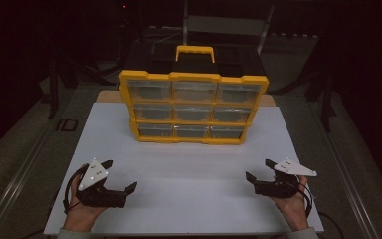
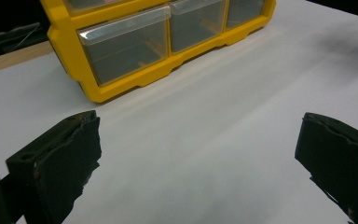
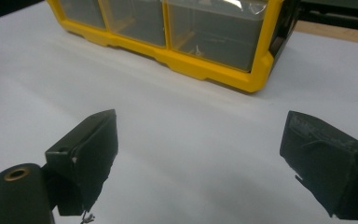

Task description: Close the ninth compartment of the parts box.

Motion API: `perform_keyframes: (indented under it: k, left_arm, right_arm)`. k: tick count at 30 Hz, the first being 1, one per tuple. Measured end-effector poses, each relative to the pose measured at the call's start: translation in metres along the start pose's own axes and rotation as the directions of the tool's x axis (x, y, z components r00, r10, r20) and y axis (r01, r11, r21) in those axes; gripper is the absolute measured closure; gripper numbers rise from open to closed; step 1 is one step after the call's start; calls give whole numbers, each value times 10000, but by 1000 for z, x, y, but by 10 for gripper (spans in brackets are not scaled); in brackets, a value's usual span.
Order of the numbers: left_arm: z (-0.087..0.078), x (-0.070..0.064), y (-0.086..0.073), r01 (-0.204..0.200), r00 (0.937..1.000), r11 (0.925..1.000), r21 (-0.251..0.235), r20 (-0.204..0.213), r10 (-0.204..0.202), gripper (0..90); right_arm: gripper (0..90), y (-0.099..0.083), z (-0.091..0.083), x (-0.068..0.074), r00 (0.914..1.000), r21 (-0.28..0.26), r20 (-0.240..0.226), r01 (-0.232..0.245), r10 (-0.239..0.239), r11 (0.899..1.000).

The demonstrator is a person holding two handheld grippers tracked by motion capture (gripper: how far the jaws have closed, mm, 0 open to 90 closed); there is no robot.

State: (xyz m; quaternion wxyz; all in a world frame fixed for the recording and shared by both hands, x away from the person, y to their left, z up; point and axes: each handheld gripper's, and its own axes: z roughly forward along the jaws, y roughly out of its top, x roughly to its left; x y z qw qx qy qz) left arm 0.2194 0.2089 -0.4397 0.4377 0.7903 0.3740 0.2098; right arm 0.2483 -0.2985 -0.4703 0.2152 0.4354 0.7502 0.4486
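Two hand-held grippers rest nearest the person on the matte white board (image 1: pixel 189 169); the left gripper (image 1: pixel 121 175) and the right gripper (image 1: pixel 259 169) each carry a grey three-cornered plate, and both have their blunt black jaws spread wide apart with nothing between them; the jaw pads look rough and chipped at the edges. Farther off, at the board's far middle, well apart from both, stands the organizer (image 1: pixel 193 107), a glossy yellow plastic frame with nine clear drawers in three rows; its long axis runs left to right, drawer fronts facing the person, handle (image 1: pixel 194 52) upward; drawer contents are too dim to make out.
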Motion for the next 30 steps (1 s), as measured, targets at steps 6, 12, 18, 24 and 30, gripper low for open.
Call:
perform_keyframes:
  k: [6,12,18,24,30]
  left_arm:
    - [-3,2,-1,95,9999,9999,-95,-90,-96,8]
    - [-5,5,-3,200,9996,9996,-208,-211,-204,8]
    - [-4,6,-5,258,9992,9995,-203,-297,-264,8]
    - [-3,7,-6,269,9990,9995,-191,-350,-275,8]
    - [-1,6,-6,272,9990,9995,-161,-349,-277,8]
  right_arm:
    - [111,-3,-9,3,10000,-451,18,74,-73,9990]
    - [111,-4,-10,9,9994,-677,-155,287,-298,9973]
    - [110,-1,-9,16,9972,-924,-315,646,-677,9936]
    - [110,-1,-8,19,9961,-955,-335,779,-814,9924]
    - [109,-1,-9,21,9953,-1011,-416,827,-873,9914]
